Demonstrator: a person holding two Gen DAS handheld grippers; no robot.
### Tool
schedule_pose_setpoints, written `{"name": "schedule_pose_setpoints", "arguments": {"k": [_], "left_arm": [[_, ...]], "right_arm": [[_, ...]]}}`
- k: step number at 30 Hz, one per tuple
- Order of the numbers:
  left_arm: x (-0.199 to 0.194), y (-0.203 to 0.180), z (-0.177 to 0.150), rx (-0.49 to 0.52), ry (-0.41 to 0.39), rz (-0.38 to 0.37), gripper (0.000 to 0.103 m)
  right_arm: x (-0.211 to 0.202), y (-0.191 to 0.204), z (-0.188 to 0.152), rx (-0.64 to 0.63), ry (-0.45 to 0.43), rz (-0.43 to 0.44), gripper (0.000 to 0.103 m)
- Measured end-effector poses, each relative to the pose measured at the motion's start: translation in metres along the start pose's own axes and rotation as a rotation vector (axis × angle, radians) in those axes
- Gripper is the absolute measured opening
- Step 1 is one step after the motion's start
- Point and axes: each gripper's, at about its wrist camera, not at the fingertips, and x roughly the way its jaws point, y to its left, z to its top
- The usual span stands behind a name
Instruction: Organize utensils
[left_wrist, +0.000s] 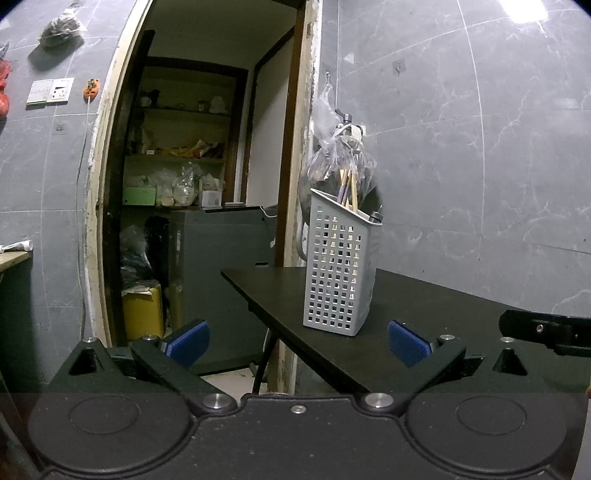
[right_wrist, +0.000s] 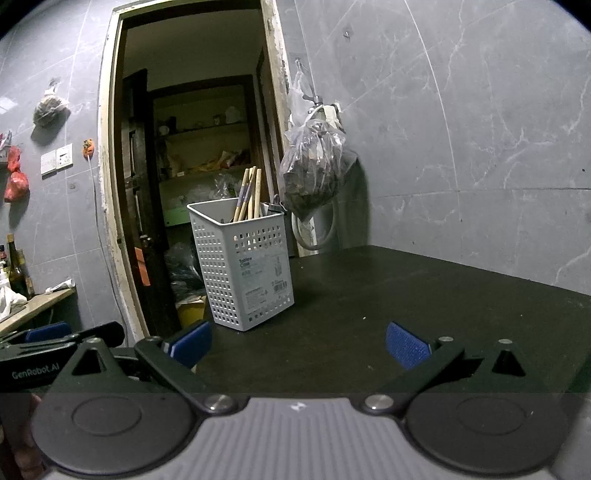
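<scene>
Two grippers I operate hover at the near edge of the black table (right_wrist: 424, 288), jaws spread wide and empty: the left gripper (left_wrist: 298, 341) and the right gripper (right_wrist: 298, 343), blue pads (right_wrist: 406, 345) touching nothing. Ahead, the white perforated utensil holder (right_wrist: 245, 266) stands upright near the table's left corner, holding wooden chopsticks (right_wrist: 249, 194) that lean against its rim. Behind the holder hangs a clear plastic bag (right_wrist: 314, 166).

The utensil basket (right_wrist: 243, 266) is matt perforated grey plastic; its chopsticks (right_wrist: 248, 194) look wooden. The table (right_wrist: 406, 295) is matt black, the wall tiles (right_wrist: 480, 129) glossy marbled grey.
</scene>
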Motion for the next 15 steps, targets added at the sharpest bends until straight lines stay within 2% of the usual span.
{"name": "schedule_pose_setpoints", "arguments": {"k": [15], "left_arm": [[0.0004,-0.0004,-0.0002,0.001,0.002,-0.001,0.102]], "right_arm": [[0.0002,-0.0008,-0.0017,-0.004,0.003,-0.001,0.103]]}}
